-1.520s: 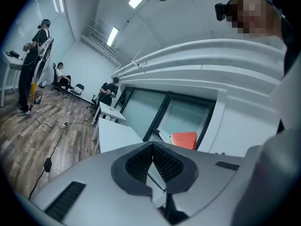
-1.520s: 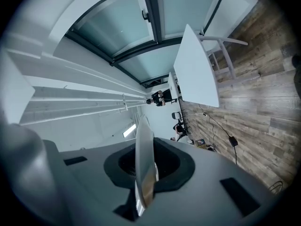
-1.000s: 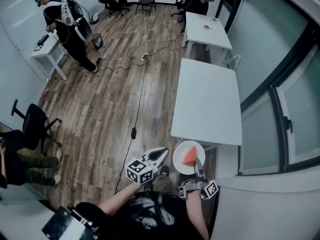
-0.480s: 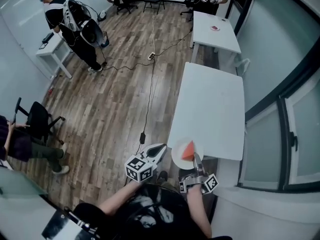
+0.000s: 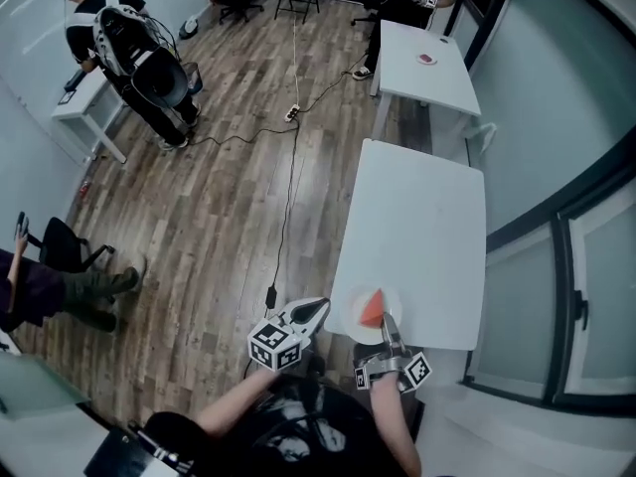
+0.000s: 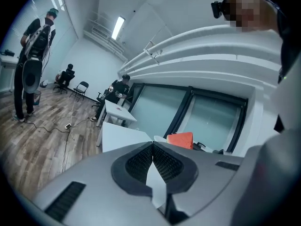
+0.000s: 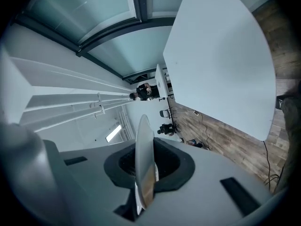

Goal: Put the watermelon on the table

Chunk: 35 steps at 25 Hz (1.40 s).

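The person is walking up to the white table (image 5: 417, 217), and the view is shifting with them. 1 second ago the plate (image 5: 347, 316) was hanging short of the table's near end, over the floor at the lower centre of the head view. Half a second ago it was just reaching that edge. Now it is overlapping the near end of the tabletop, low and centre-right in the frame.

The watermelon (image 5: 372, 309), 1 red wedge, is sitting upright on the plate and is not sliding as it travels. The right gripper (image 5: 388, 324) is staying clamped on the plate's near rim; its own view is showing the rim edge-on, running up between the 2 pads, with the tabletop filling the upper right. The left gripper (image 5: 320, 306) is travelling alongside at the plate's left with its jaws pressed together on nothing. Its own view is showing the wedge just beyond the tips and slightly to the right.

For the task, the carry is looking nearly finished: the load is arriving over the surface it belongs on. Whether the plate is already touching the tabletop or is hanging just above it cannot be told from these views. The remaining work is probably bringing the plate further in from the edge, setting it flat and letting go of the rim. Only the plate's far part is over the table so far, so releasing here would be risking a tip off the edge.
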Motion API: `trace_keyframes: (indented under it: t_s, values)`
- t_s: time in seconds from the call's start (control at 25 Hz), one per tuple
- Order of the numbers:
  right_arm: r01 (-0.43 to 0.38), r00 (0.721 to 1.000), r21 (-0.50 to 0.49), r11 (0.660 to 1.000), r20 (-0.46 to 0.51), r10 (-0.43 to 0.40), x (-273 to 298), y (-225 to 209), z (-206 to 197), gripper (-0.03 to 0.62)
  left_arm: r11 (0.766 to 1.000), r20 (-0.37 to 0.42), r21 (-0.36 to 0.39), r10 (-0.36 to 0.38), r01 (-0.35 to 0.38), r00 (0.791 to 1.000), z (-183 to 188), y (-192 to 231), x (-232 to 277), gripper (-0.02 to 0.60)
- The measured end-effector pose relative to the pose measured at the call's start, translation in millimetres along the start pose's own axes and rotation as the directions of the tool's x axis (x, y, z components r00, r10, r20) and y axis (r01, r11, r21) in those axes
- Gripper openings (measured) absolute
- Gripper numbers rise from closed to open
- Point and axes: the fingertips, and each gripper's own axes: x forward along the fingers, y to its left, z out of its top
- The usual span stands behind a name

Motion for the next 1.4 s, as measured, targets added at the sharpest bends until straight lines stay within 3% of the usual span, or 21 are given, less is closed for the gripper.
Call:
trace_keyframes:
  t_s: [0.16,0.36,0.48,0.72,1.16,1.4]
  values:
    - [0.008,1.0,-0.039,0.999,0.014,-0.007,48,4,16,0.034,0.998,-0.039,-0.044,-0.042,0.04,0.998,2,36,38,0.005]
    - [-0.007,0.998,-0.033,0.999,0.065,0.009,92,-14,37,0.034,0.996,-0.085,-0.042,-0.084,0.081,0.993,-4,80,75,0.005]
    - [0.035,0.997,-0.068,0.997,0.066,-0.031,125,-32,59,0.034,0.994,-0.133,-0.071,-0.087,0.078,0.987,-5,109,105,0.005]
    - [0.16,0.985,-0.065,0.985,0.074,-0.155,179,-81,103,0.033,0.995,-0.148,-0.098,0.005,-0.02,0.989,-5,151,150,0.005]
    - [0.223,0.971,-0.079,0.972,0.105,-0.214,269,-141,180,0.033,0.987,-0.189,-0.066,0.133,-0.148,0.973,-32,214,225,0.005]
    - [0.277,0.954,-0.117,0.954,0.148,-0.259,299,-177,212,0.033,0.982,-0.18,-0.07,0.161,-0.176,0.97,-22,225,223,0.005]
